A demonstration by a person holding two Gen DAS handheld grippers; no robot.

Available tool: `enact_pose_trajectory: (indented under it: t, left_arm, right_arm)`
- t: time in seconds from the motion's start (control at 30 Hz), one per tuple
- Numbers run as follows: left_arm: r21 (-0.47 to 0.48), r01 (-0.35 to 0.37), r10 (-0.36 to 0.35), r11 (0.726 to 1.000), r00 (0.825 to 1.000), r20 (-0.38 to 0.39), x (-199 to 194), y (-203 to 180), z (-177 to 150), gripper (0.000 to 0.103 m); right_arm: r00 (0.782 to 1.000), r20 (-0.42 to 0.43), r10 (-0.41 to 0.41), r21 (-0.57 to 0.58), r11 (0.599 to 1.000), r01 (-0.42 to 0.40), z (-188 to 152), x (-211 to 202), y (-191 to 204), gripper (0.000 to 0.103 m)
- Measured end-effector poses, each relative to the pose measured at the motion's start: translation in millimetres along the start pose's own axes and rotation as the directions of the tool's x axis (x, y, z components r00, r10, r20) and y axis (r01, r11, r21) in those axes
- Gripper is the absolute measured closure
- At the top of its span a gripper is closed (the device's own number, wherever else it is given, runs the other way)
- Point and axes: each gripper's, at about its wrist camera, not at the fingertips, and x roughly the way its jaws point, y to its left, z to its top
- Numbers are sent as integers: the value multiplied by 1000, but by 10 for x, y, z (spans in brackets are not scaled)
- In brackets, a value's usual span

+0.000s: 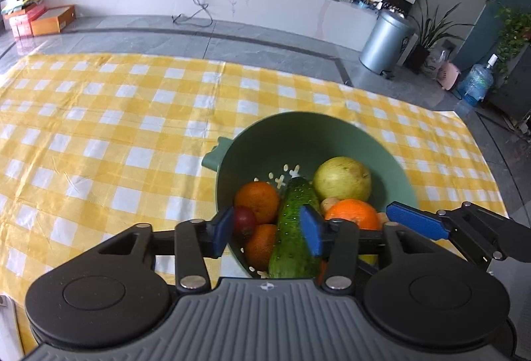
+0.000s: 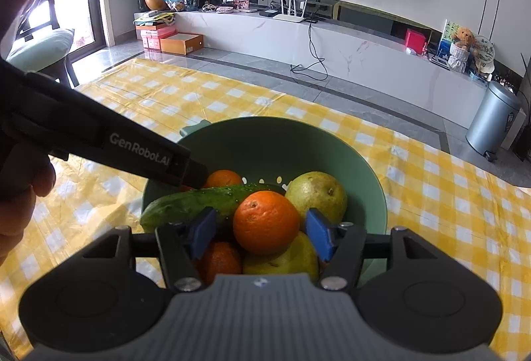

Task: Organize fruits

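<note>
A green colander bowl (image 1: 332, 132) (image 2: 275, 135) sits on the yellow checked cloth and holds several fruits. In the left wrist view I see a cucumber (image 1: 293, 211), oranges (image 1: 257, 200), a small red fruit (image 1: 244, 221) and a yellow-green pear (image 1: 341, 178). My left gripper (image 1: 268, 228) is open over the bowl, its pads either side of the cucumber and red fruit, touching nothing I can see. My right gripper (image 2: 260, 233) is open around an orange (image 2: 265, 221) that lies on top of the pile; contact is unclear. The right gripper's finger (image 1: 415, 220) shows at the bowl's right rim.
The yellow checked cloth (image 1: 99, 128) covers the table to the left and behind the bowl. The left gripper's body (image 2: 99, 135) crosses the right wrist view from the left. Beyond the table are a grey floor, a white TV bench and a metal bin (image 1: 385, 39).
</note>
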Motion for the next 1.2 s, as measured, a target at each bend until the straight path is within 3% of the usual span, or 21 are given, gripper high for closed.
enact_pose_trajectory:
  t: [0.23, 0.4, 0.67, 0.77, 0.87, 1.03, 1.13, 1.2]
  left_arm:
    - [43, -30, 26, 999, 997, 74, -392, -154, -48, 48]
    - [102, -102, 85, 990, 984, 157, -755, -304, -136, 43]
    - [188, -190, 118, 964, 933, 341, -1390, -555, -411, 25]
    - [184, -200, 116, 963, 914, 389, -1599, -632, -518, 12]
    - [157, -198, 119, 968, 905, 409, -1730, -680, -613, 9]
    - [172, -275, 172, 946, 875, 452, -1835, -771, -822, 8]
    - [166, -267, 167, 949, 876, 453, -1857, -789, -944, 8]
    - [158, -234, 144, 959, 887, 438, -1856, -766, -1005, 8]
  right_arm:
    - [999, 27, -33, 14, 999, 33, 60, -324, -5, 31]
    - [997, 50, -60, 67, 996, 56, 84, -699, -57, 22]
    - [989, 114, -89, 136, 988, 73, 38, -1425, -48, 11]
    - [984, 151, -99, 156, 985, 75, -21, -1705, -22, 7]
    - [975, 187, -117, 159, 983, 88, -110, -1956, 28, 4]
    - [966, 215, -142, 164, 981, 107, -279, -2223, 134, 4]
    - [961, 222, -165, 180, 976, 126, -391, -2334, 191, 4]
    - [958, 225, -178, 206, 970, 132, -455, -2389, 212, 4]
